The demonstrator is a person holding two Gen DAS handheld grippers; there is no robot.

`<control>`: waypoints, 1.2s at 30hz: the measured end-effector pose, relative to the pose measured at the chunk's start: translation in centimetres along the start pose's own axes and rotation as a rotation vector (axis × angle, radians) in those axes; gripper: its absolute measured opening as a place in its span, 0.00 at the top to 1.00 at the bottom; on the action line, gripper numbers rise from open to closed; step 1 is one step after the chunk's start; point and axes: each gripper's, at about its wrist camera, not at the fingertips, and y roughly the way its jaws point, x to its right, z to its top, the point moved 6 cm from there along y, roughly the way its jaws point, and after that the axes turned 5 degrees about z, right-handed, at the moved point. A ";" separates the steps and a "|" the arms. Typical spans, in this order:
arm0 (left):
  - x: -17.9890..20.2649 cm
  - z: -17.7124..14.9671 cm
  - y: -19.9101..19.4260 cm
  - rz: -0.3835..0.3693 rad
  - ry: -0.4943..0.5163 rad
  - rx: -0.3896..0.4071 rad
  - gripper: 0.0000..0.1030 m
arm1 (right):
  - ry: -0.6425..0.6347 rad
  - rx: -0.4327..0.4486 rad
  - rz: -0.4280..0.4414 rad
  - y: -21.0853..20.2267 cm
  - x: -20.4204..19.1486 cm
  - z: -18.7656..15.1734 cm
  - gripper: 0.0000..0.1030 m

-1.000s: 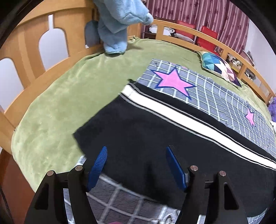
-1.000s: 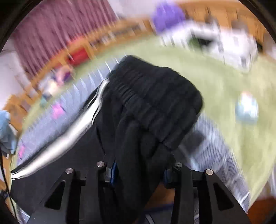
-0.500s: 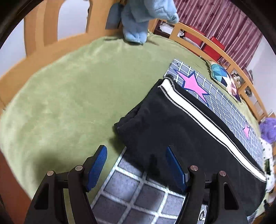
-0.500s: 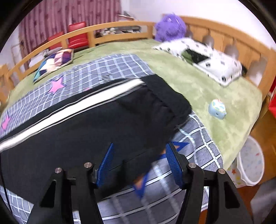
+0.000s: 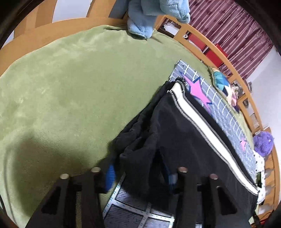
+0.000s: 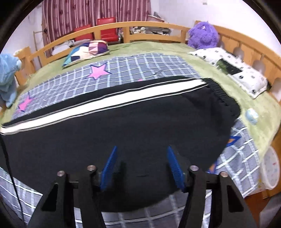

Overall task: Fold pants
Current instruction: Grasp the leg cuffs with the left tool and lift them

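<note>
Black pants (image 6: 123,126) with a white side stripe (image 6: 112,101) lie lengthwise across a grey checked blanket on a green bed. In the left wrist view my left gripper (image 5: 138,175) is shut on the bunched leg-end cuff of the pants (image 5: 184,136) and lifts it slightly. In the right wrist view my right gripper (image 6: 142,168) is open and empty, hovering over the lower edge of the pants near the waistband end (image 6: 221,94).
A grey checked blanket (image 6: 140,68) with pink stars covers the green bedspread (image 5: 61,87). A wooden bed rail (image 6: 108,29) surrounds the bed. A patchwork pillow (image 6: 86,50), a purple plush (image 6: 203,35), a white pillow (image 6: 233,70), a blue plush (image 5: 154,15) and a small toy (image 6: 252,115) lie around.
My right gripper let go of the waistband, which now lies flat, and pulled back open. My left gripper moved to the leg end and closed on the cuff.
</note>
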 end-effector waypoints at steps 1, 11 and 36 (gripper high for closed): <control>0.0 0.1 -0.3 -0.007 -0.006 0.006 0.72 | 0.012 -0.014 0.009 0.4 -0.1 0.0 0.49; 5.9 1.2 -6.0 0.042 0.187 0.168 0.85 | -0.025 -0.011 0.026 0.3 -1.6 -0.1 0.49; 39.5 -24.9 -5.3 -0.252 0.777 -0.083 0.87 | 0.013 -0.043 0.166 1.2 4.7 -2.7 0.46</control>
